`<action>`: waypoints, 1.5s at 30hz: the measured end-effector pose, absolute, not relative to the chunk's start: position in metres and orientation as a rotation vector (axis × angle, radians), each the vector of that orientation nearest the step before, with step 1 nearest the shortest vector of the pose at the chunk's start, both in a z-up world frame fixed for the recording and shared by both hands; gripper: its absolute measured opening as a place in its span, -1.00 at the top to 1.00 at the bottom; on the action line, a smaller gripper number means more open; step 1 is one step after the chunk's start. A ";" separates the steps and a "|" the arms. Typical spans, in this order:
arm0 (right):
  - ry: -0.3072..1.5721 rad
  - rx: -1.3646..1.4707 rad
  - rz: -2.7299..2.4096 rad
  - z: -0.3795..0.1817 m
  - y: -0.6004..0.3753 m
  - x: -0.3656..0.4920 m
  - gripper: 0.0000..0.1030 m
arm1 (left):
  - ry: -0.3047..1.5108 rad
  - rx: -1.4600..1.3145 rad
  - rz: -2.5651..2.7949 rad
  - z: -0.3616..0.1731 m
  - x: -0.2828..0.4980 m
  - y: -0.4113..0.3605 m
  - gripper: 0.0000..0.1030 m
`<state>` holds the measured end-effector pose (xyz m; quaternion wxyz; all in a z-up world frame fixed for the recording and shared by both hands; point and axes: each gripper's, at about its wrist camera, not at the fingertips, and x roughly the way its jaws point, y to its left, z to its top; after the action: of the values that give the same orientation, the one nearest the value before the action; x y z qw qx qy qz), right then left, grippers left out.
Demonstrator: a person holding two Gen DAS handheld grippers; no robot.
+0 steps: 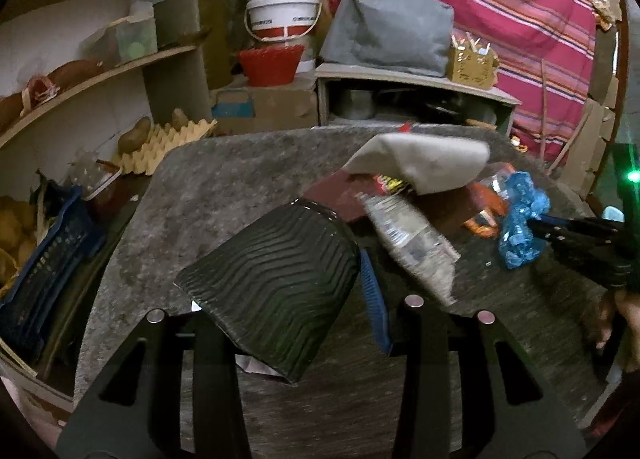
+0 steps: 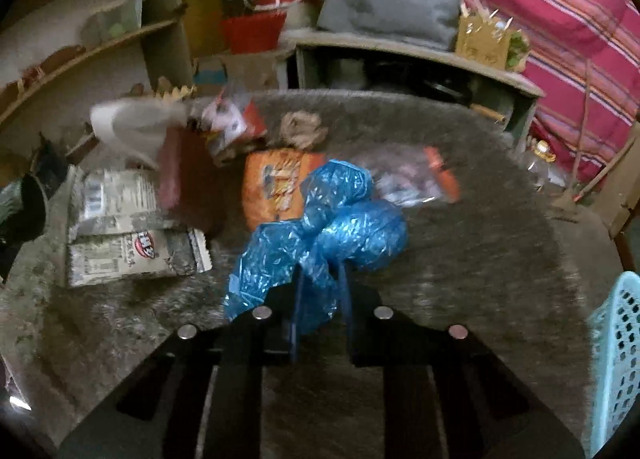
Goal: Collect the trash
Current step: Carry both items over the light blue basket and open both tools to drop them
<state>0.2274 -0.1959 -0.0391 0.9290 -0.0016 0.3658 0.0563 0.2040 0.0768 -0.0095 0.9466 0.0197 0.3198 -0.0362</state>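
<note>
My left gripper (image 1: 304, 311) is shut on a dark ribbed wrapper (image 1: 276, 283) and holds it over the grey stone table (image 1: 224, 195). My right gripper (image 2: 320, 291) is shut on a crumpled blue plastic bag (image 2: 328, 219); both also show in the left wrist view, the bag (image 1: 520, 219) at the right. More trash lies on the table: a printed silver wrapper (image 2: 128, 227), an orange snack packet (image 2: 276, 183), a maroon card (image 2: 188, 179), a white paper (image 1: 424, 163), a clear wrapper with an orange strip (image 2: 412, 175).
A light blue perforated basket (image 2: 616, 355) stands at the right table edge. Shelves (image 1: 100, 75) with an egg tray and potatoes stand left. A white bucket (image 1: 284, 15), a red bowl, a grey cushion (image 1: 388, 27) and a low cabinet are behind the table.
</note>
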 end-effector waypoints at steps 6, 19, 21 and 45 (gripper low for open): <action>0.691 0.057 0.054 -0.014 -0.253 0.201 0.67 | 0.616 0.059 -0.133 0.004 0.204 0.034 0.25; 0.623 0.106 -0.206 0.015 -0.415 0.135 0.67 | 0.544 0.169 -0.384 0.021 0.185 -0.131 0.25; 0.629 0.110 -0.234 0.014 -0.435 0.129 0.67 | 0.540 0.177 -0.421 0.020 0.183 -0.155 0.25; 0.670 0.250 -0.416 -0.019 -0.568 0.075 0.67 | 0.599 0.224 -0.775 -0.016 0.179 -0.402 0.11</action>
<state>0.0747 -0.5683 -0.0189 0.9158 0.1214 0.3254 -0.2020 0.1794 -0.4025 -0.0160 0.8764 0.1072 0.2872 -0.3715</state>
